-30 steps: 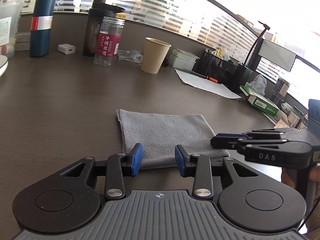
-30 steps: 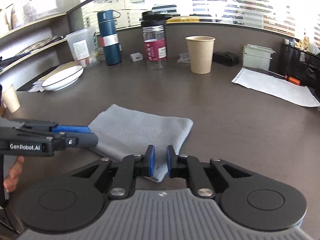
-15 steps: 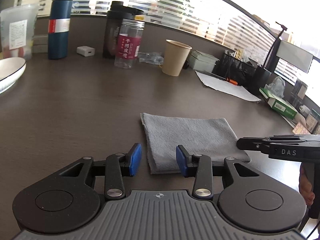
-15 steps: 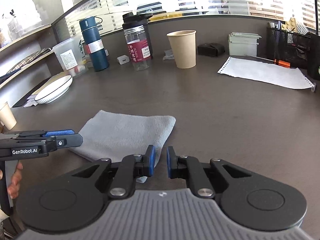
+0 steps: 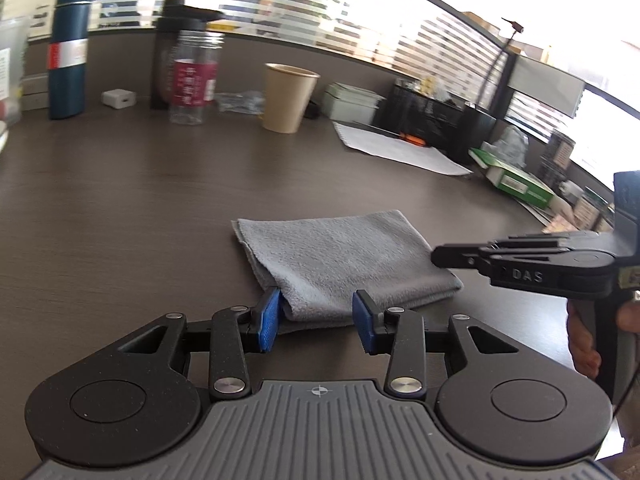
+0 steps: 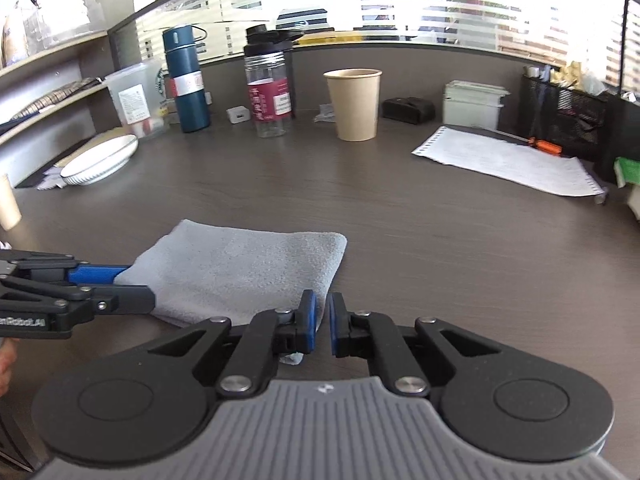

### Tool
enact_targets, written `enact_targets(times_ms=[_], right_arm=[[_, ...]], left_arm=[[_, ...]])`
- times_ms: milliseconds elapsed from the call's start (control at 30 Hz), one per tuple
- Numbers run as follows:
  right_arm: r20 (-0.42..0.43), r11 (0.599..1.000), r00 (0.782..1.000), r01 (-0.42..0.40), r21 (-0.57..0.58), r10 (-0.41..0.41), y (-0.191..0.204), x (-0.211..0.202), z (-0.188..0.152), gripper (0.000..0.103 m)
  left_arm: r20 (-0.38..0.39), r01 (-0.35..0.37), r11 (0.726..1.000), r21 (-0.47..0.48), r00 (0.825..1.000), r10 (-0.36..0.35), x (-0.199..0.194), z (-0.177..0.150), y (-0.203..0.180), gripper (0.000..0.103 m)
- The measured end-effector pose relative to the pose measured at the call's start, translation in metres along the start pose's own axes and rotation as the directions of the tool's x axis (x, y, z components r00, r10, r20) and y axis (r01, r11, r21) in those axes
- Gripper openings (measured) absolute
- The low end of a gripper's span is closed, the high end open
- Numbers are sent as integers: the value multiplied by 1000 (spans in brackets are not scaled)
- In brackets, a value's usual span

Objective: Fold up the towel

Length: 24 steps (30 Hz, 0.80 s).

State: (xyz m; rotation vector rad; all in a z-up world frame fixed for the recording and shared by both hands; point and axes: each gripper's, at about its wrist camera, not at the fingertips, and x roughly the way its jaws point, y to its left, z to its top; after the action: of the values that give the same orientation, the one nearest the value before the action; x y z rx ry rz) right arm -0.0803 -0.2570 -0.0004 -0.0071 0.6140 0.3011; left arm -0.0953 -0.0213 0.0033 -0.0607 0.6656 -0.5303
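Observation:
A grey towel [image 5: 340, 256], folded into a rectangle, lies flat on the dark wood-grain desk [image 5: 120, 208]. My left gripper [image 5: 316, 318] is open at its near edge. The cloth's near left corner lies between the blue pads, and the left pad [image 5: 269, 316] touches it. My right gripper [image 6: 322, 322] hovers at the towel's [image 6: 240, 268] near right corner. Its jaws are closing to a thin slit, and I see no cloth between them. Each gripper shows in the other's view: the right one [image 5: 438, 255] from the side, the left one [image 6: 134, 286] at the towel's left edge.
Along the back stand a blue flask [image 6: 186, 80], a clear jar with a red label [image 6: 270, 92], a paper cup [image 6: 354, 102] and a white charger [image 6: 238, 114]. A white plate [image 6: 100, 160] is far left. A paper sheet [image 6: 508, 160] and a mesh organiser [image 6: 576, 112] are right.
Both grippers have come closer to the towel's near edge. The near left corner now sits between the left pads. The right jaws have narrowed slightly.

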Motion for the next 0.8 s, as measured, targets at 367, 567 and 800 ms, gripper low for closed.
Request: enact_targets(times_ms=[367, 567, 800], right_arm=[[46, 998, 998, 38, 52, -41, -21, -22, -4, 8], [87, 998, 995, 51, 40, -54, -20, -29, 5, 12], [111, 989, 983, 148, 13, -149, -23, -30, 7, 45]], left_arm=[[59, -64, 997, -51, 996, 67, -15, 0, 6, 51], [142, -146, 986, -81, 977, 157, -34, 10, 10, 78], [181, -241, 966, -96, 950, 255, -44, 23, 19, 91]])
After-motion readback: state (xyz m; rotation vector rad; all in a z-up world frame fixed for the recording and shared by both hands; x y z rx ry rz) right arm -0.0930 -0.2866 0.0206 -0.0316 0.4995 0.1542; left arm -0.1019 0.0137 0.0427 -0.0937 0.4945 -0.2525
